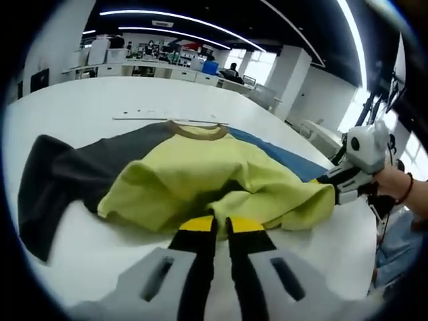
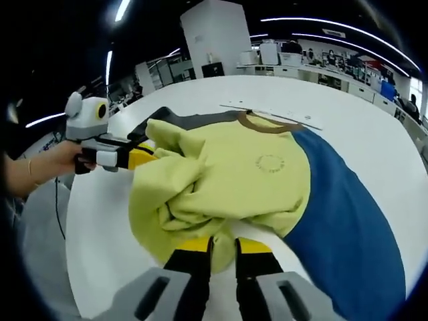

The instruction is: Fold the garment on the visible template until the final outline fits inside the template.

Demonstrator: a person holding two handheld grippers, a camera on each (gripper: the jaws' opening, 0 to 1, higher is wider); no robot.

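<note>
White worktop (image 1: 80, 107) carries the shirt (image 1: 200, 174); both grippers, left (image 1: 221, 231) and right (image 2: 222, 249), pinch its bunched hem, collar (image 1: 197, 130) lying straight ahead.

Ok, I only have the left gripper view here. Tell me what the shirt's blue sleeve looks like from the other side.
Observer: In the right gripper view the blue sleeve lies spread flat on the white table.
Operator: Describe the yellow front.
Observer: The yellow body carries a small circular print below the brown collar.
Operator: Report my left tool.
Observer: The left tool grips the bunched yellow hem beside the dark sleeve.
</note>
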